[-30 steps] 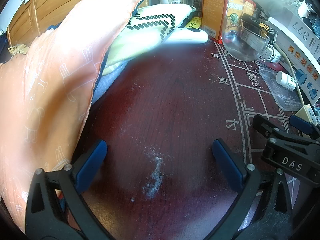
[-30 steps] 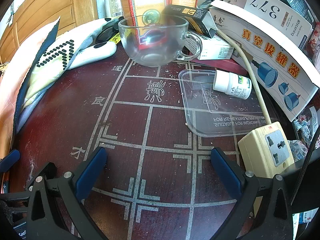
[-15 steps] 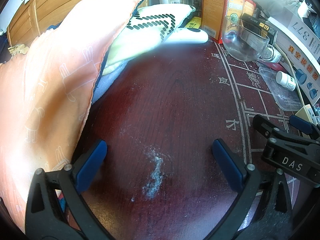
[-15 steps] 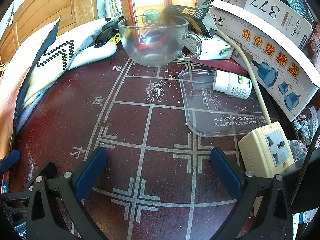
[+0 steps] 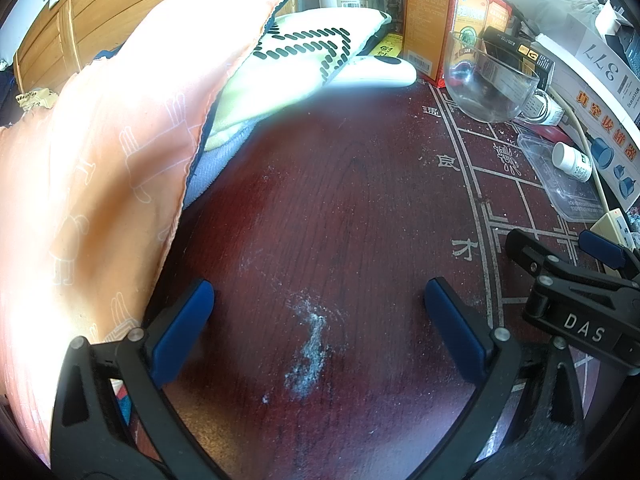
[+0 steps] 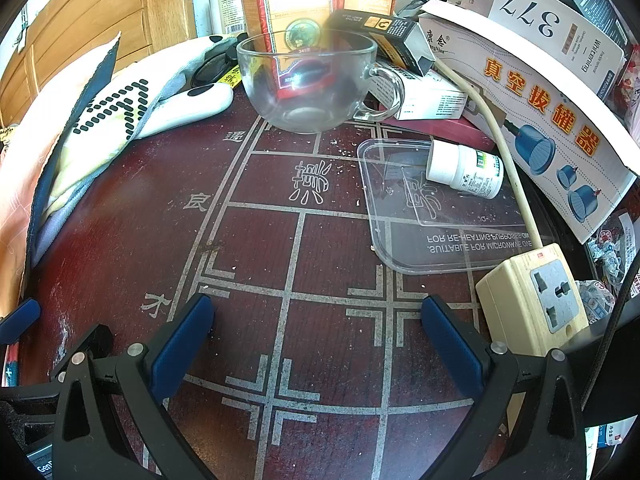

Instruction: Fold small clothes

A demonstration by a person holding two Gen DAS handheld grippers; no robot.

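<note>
Dark red wood, inlaid with a pale grid and characters, makes up the surface [image 5: 352, 208], and nothing on it has shifted over the last second: both views match the earlier ones almost exactly. That stillness suggests the folding has not begun. The likely clothes lie piled along the left edge: an orange cloth [image 5: 100, 168] with faint white line drawings on top, a pale yellow piece with black dashes [image 5: 304, 56] beneath it toward the far edge, and a strip of blue-grey fabric showing under both. The left gripper [image 5: 320, 320] hovers over bare wood just beside the orange cloth, jaws wide apart and empty; a whitish dusty smear sits between them. The right gripper [image 6: 316, 328] hangs over the grid near the near edge, jaws likewise apart, holding nothing. Farther out, clutter crowds the far-right corner: a glass mug [image 6: 312, 80], a clear plastic lid [image 6: 440, 236], a white pill bottle [image 6: 464, 168], and a cream socket block [image 6: 536, 304]. A garment must probably be pulled onto the open wood first.
</note>
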